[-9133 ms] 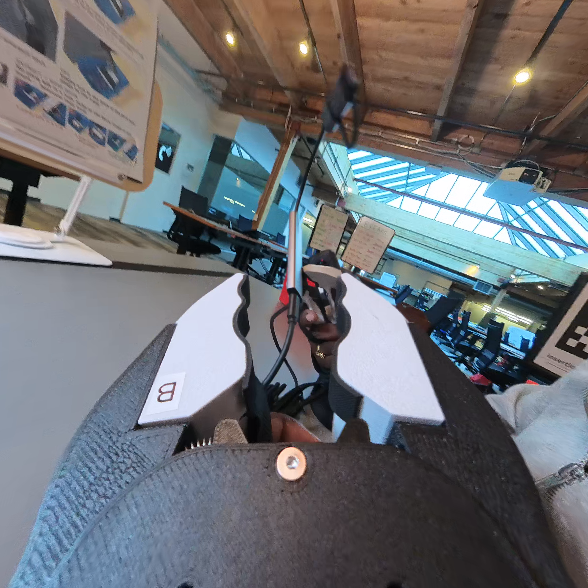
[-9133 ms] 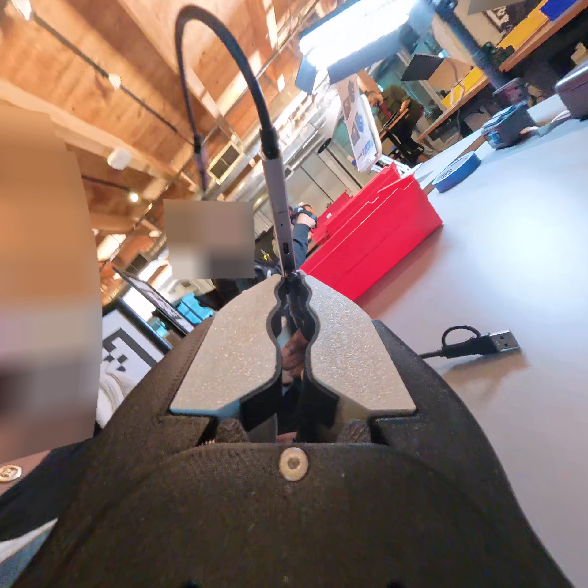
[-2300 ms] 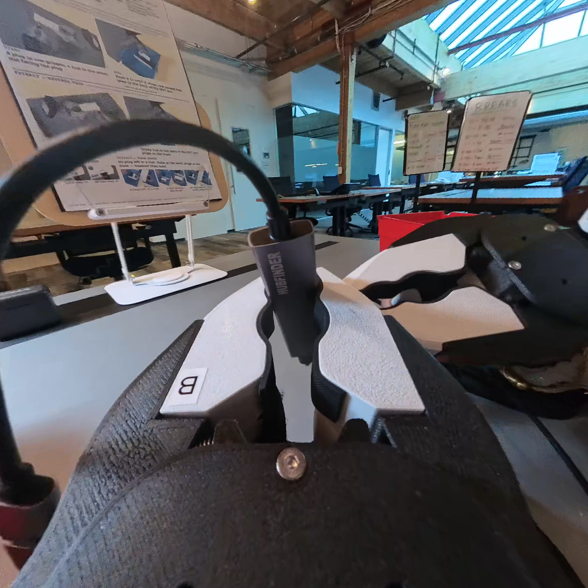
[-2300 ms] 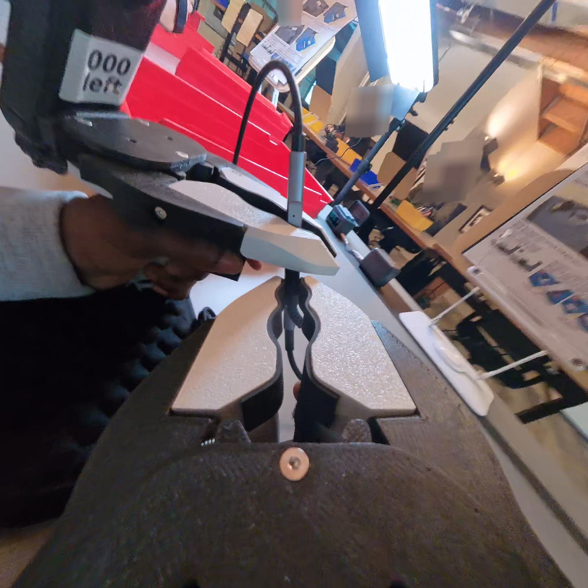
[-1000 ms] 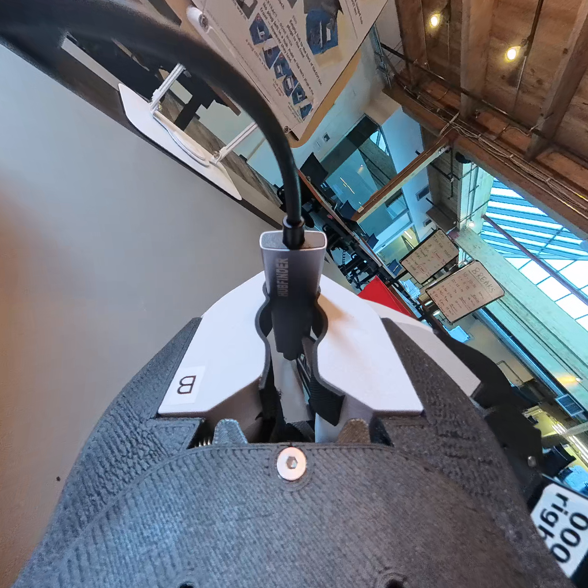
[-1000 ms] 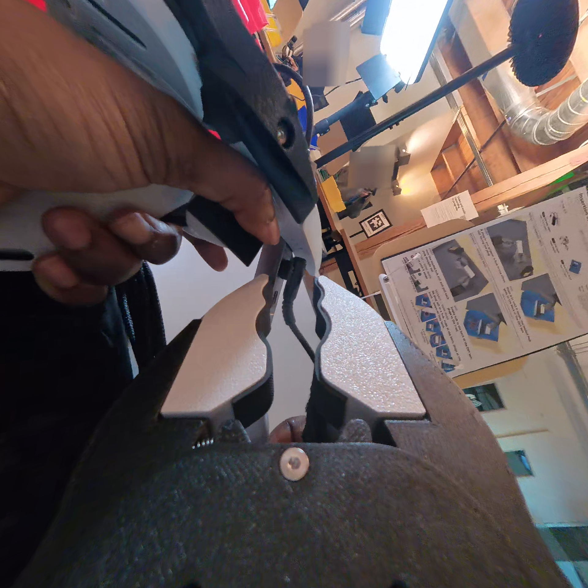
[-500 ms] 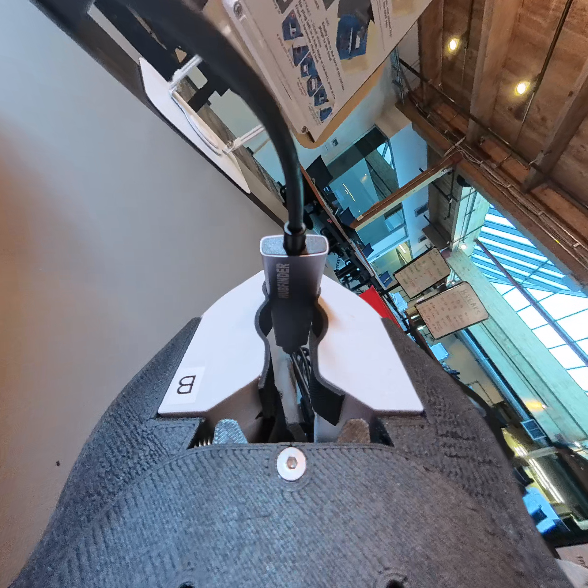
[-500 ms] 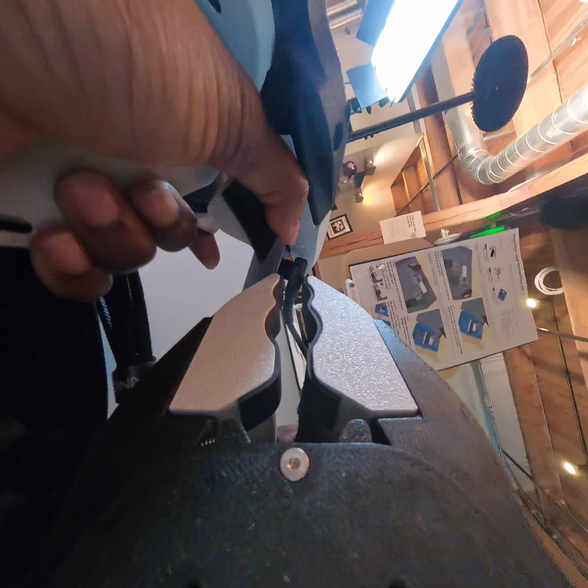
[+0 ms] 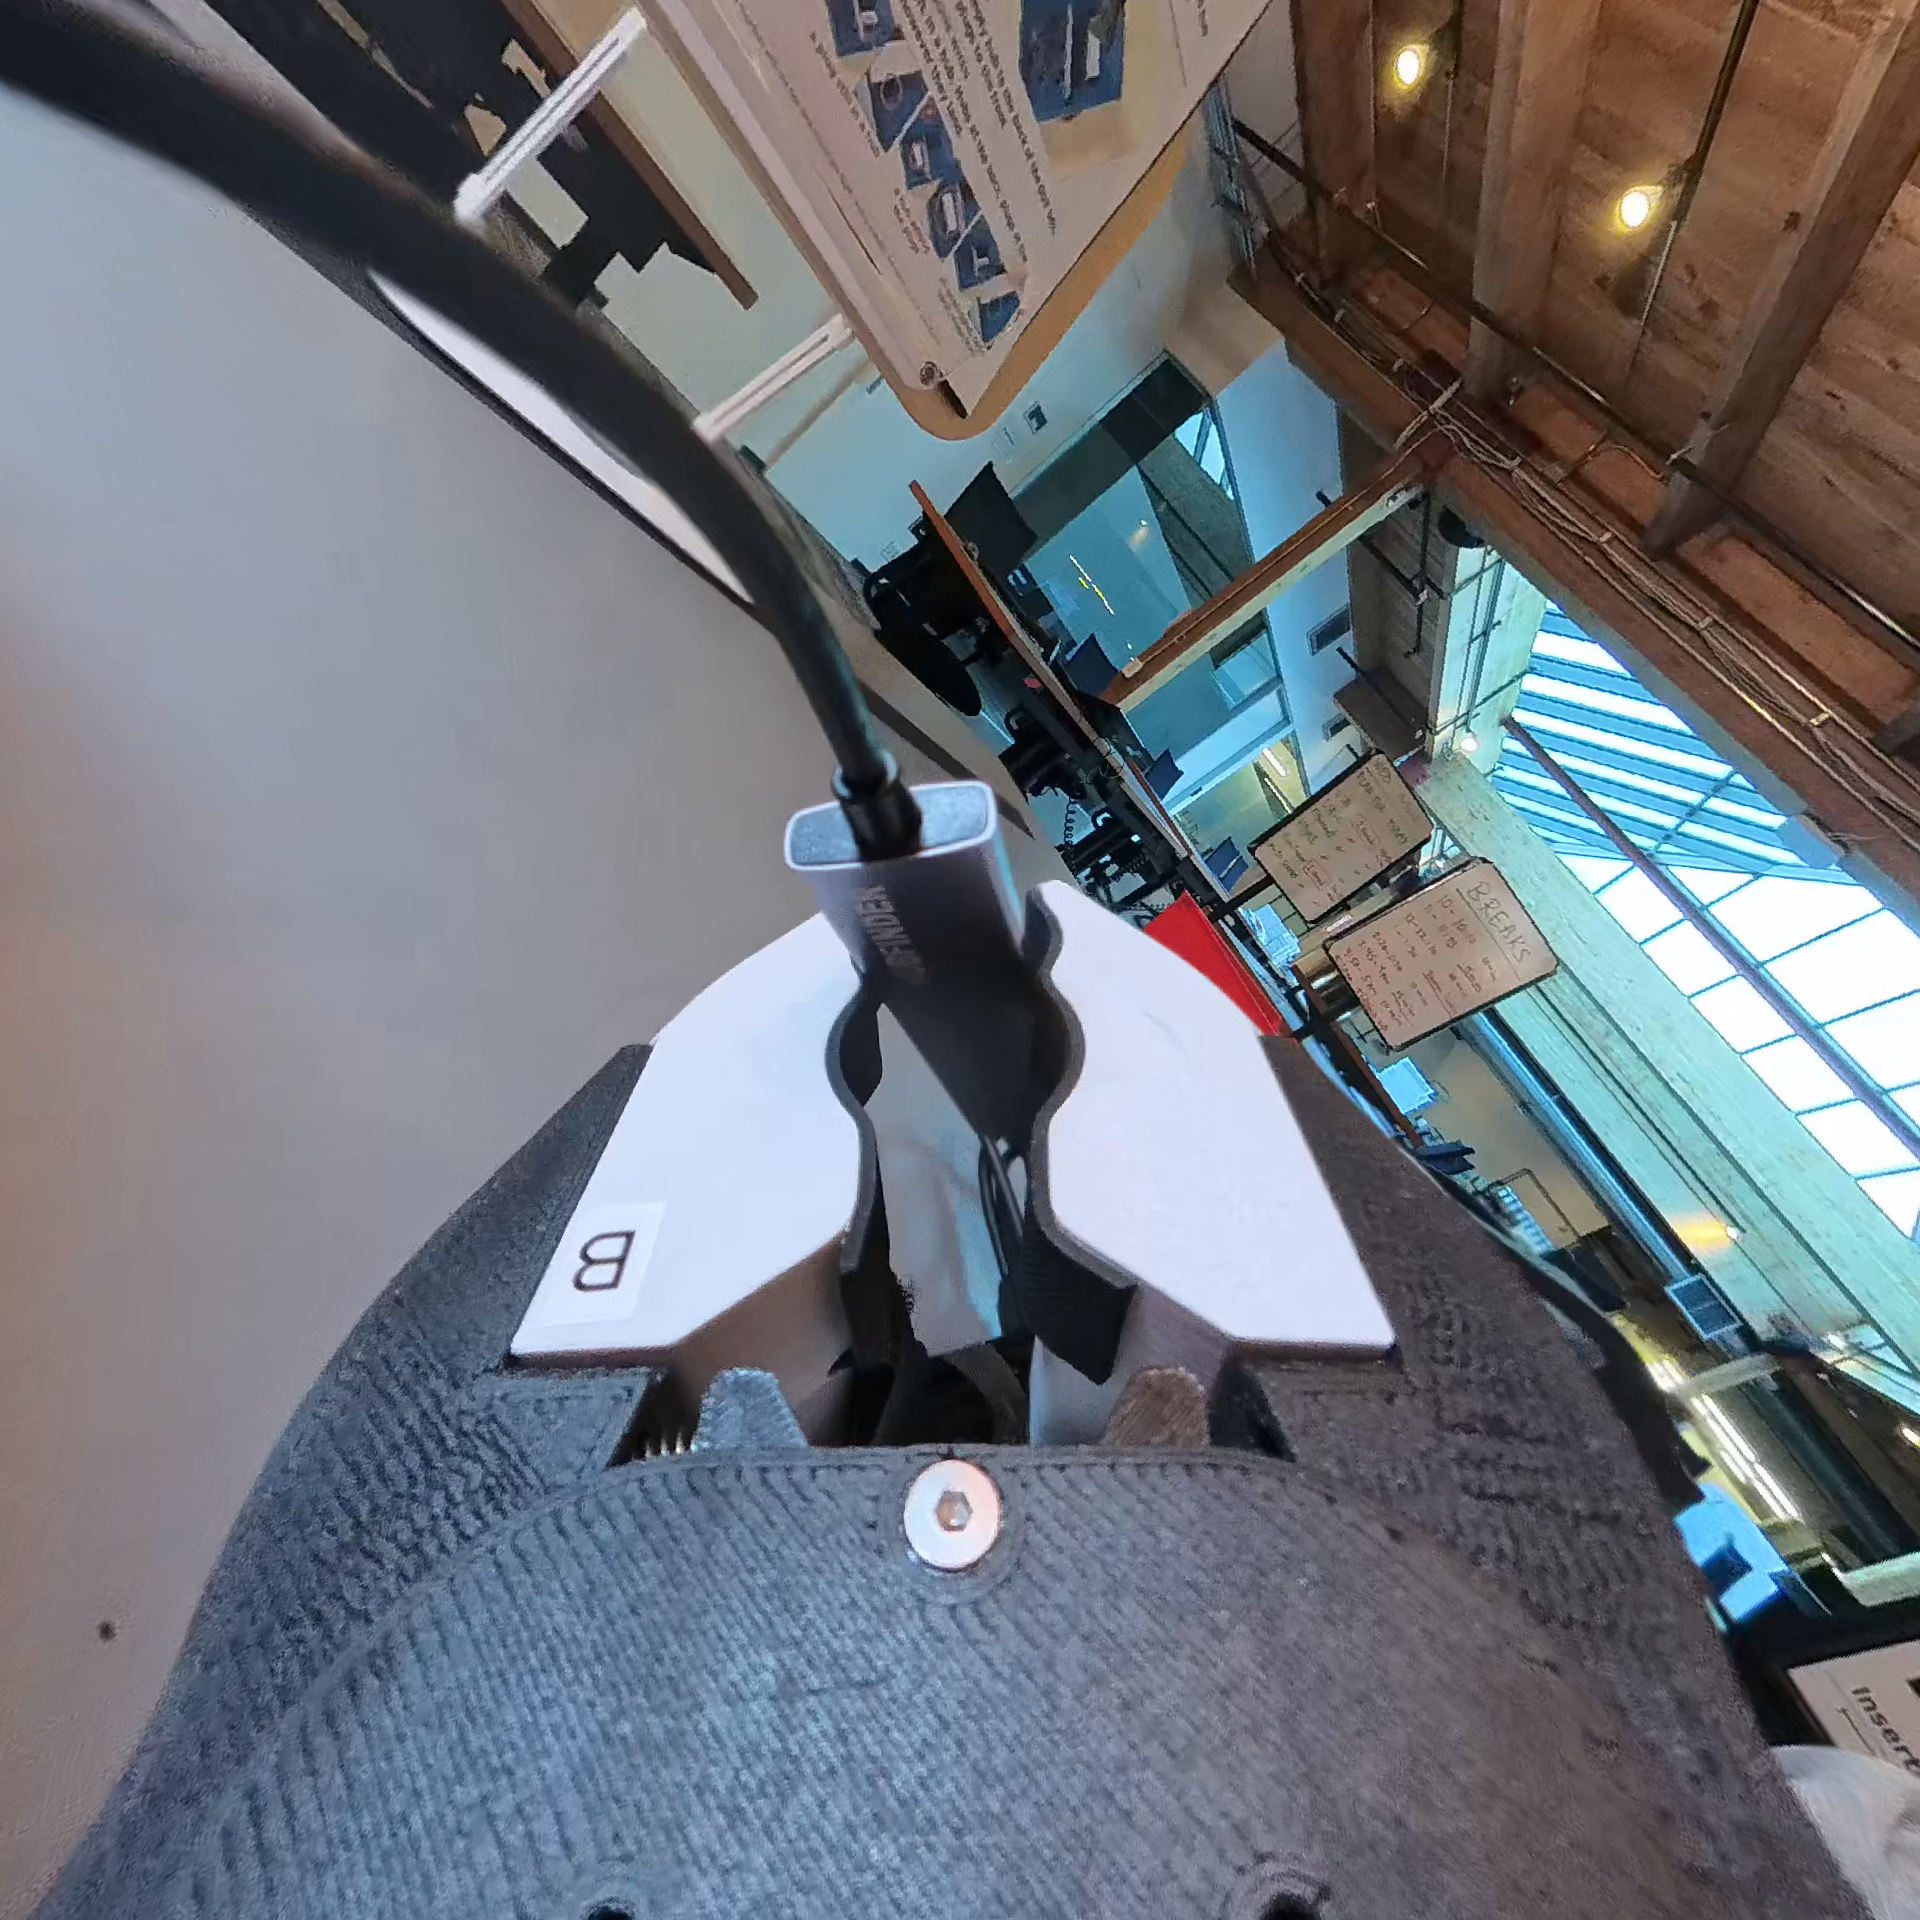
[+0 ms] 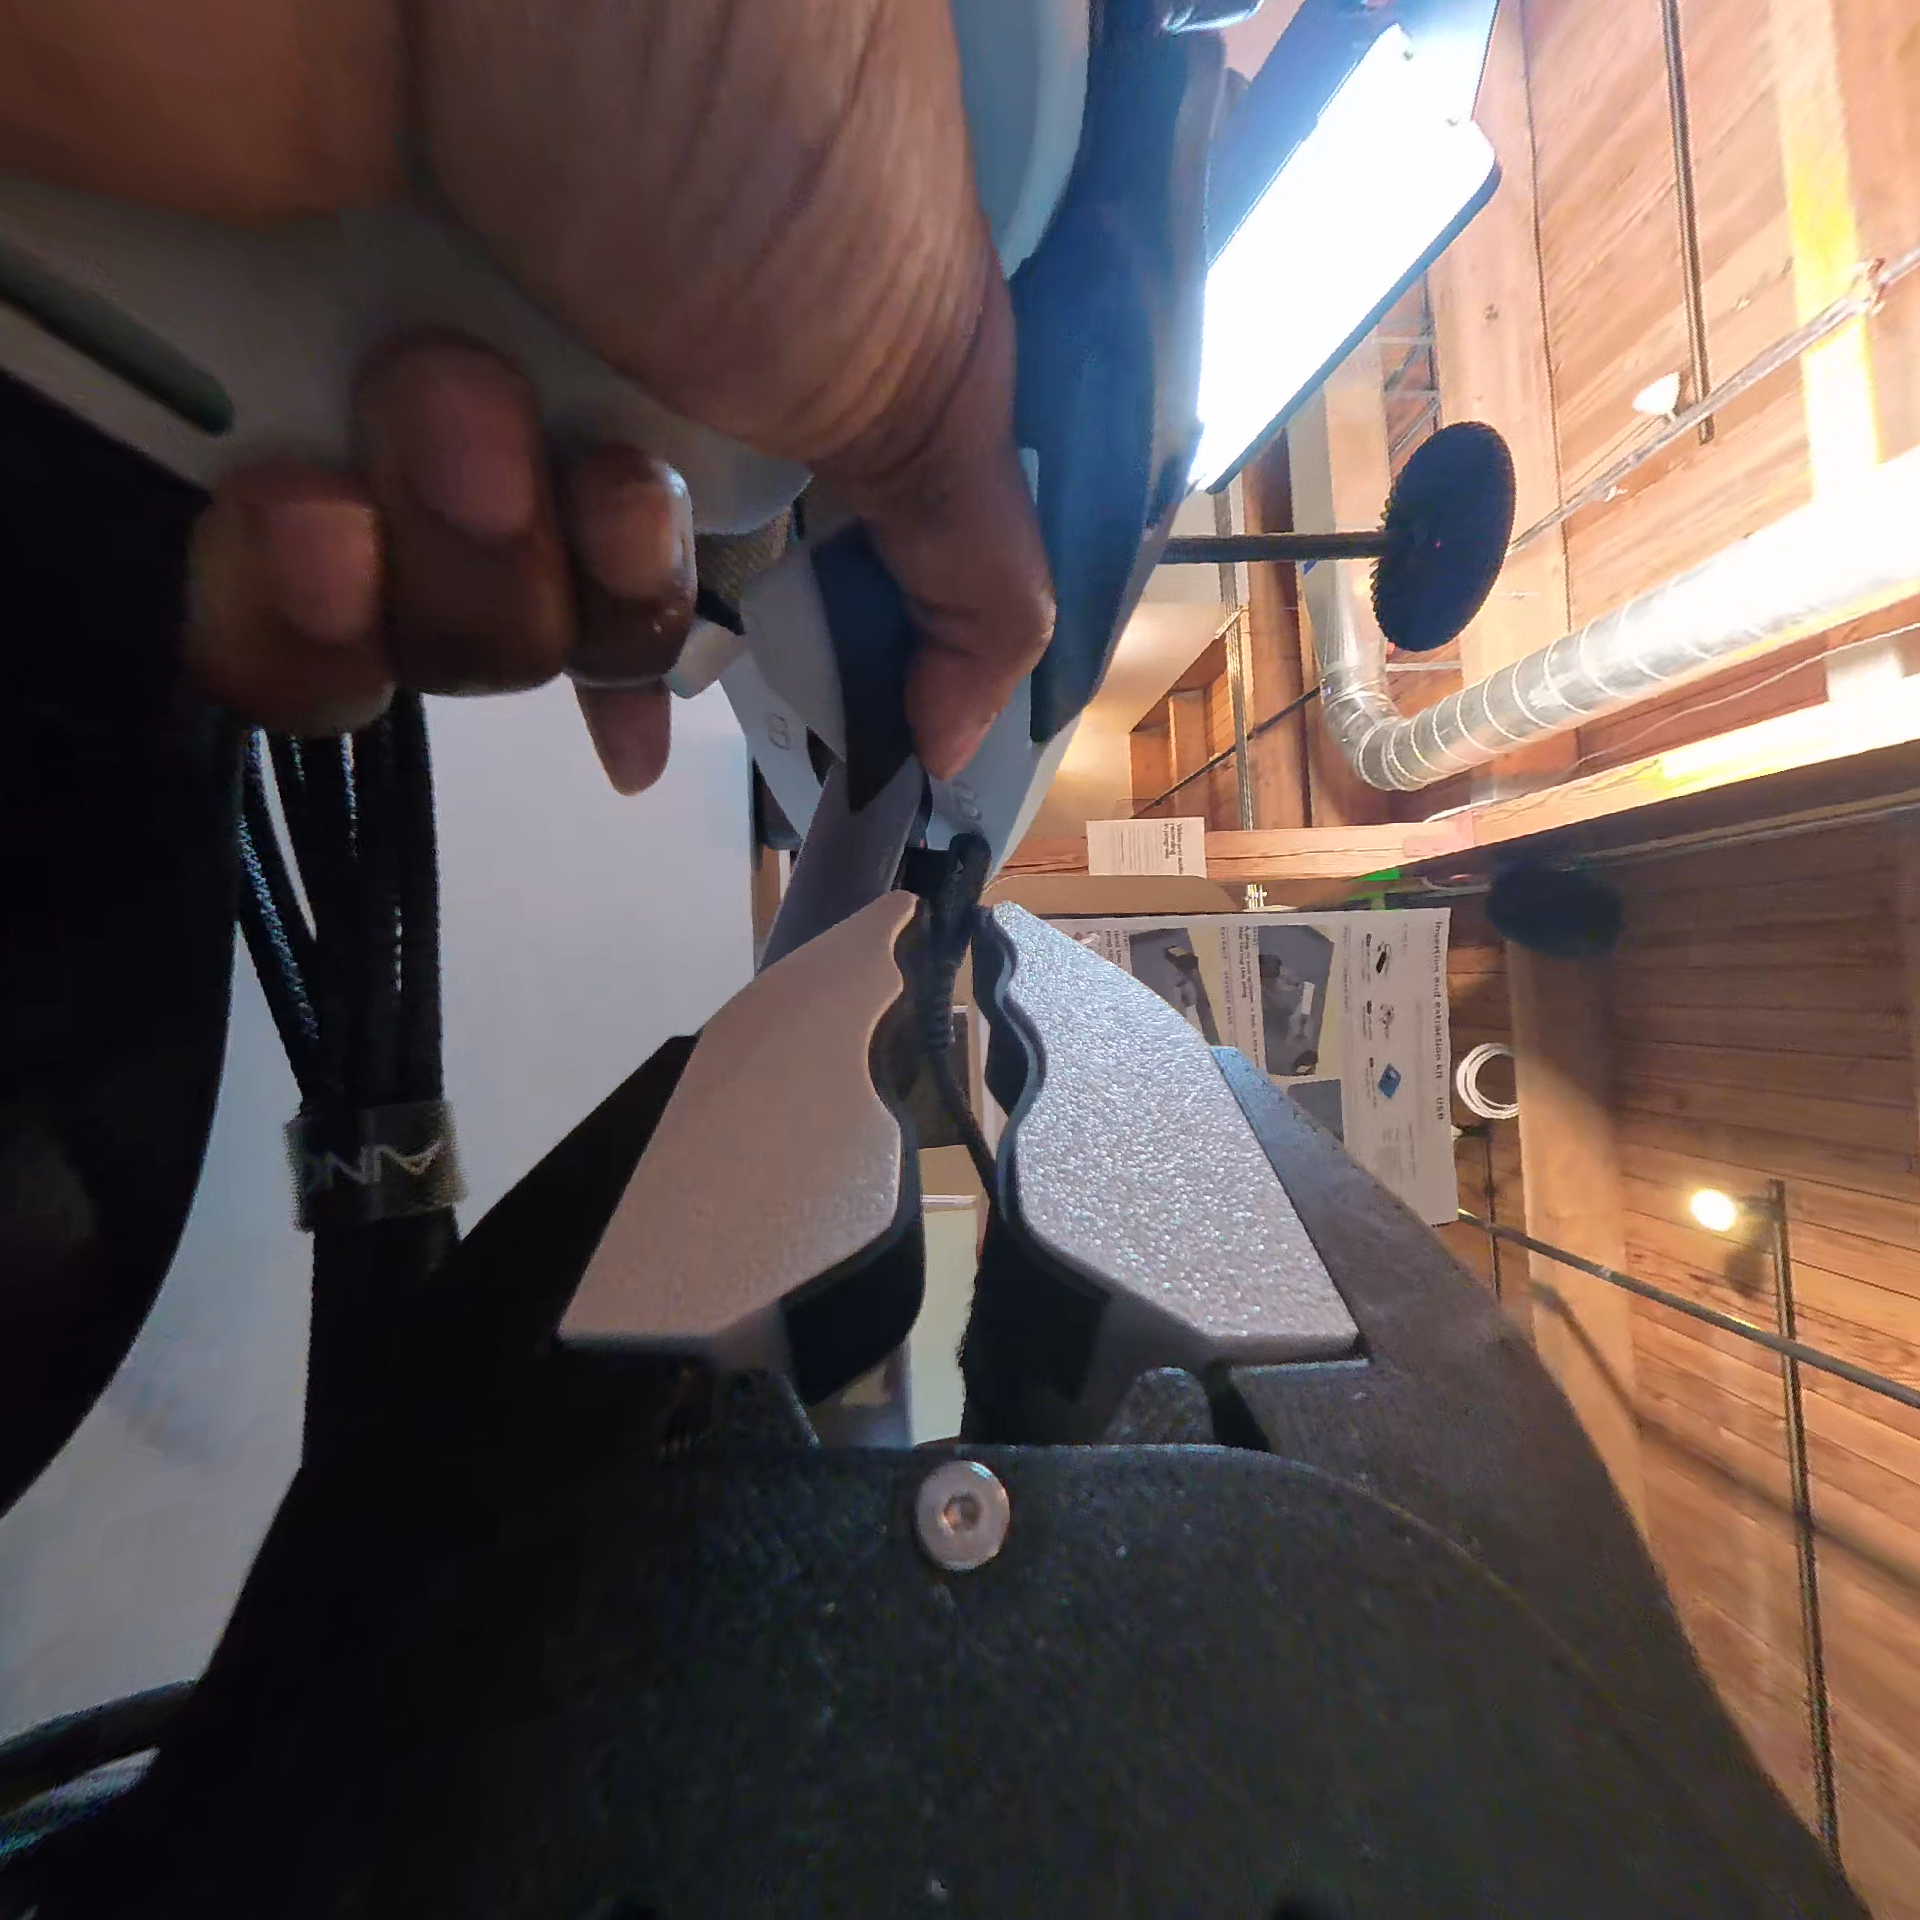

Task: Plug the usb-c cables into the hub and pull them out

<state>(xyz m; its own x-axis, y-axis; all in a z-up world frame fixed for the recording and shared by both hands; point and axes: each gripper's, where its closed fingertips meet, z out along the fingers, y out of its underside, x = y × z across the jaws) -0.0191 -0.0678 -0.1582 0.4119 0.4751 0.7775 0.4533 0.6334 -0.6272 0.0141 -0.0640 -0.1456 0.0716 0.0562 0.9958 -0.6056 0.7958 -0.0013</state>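
1. Where the left wrist view looks along its own fingers, the left gripper (image 9: 951, 1013) has its jaws nearly closed on the hub (image 9: 925, 940), a slim grey metal bar that stands tilted, its far end leaning to the left.
2. Both white fingers (image 9: 748, 1143) press the hub's sides at their scalloped tips; only a narrow gap stays open behind the bar.
3. From the hub's far end a thick black hub lead (image 9: 582, 384) arcs up and away to the upper left, over the pale tabletop (image 9: 312, 831).
4. Below the hub, a thin dark cable (image 9: 997, 1174) hangs in the gap between the fingers.
5. Seen in the right wrist view, the right gripper (image 10: 951, 925) has its jaws narrowed to a slit, clamped on the ribbed black usb-c cable (image 10: 935, 997) just behind its plug.
6. The plug end (image 10: 951, 868) meets the lower end of the hub (image 10: 842, 873); whether it is fully seated cannot be told.
7. A person's hand (image 10: 644, 416) grasps the left gripper's handle directly above, close to the lens.
8. An instruction poster (image 10: 1351, 1039) stands behind the fingers.
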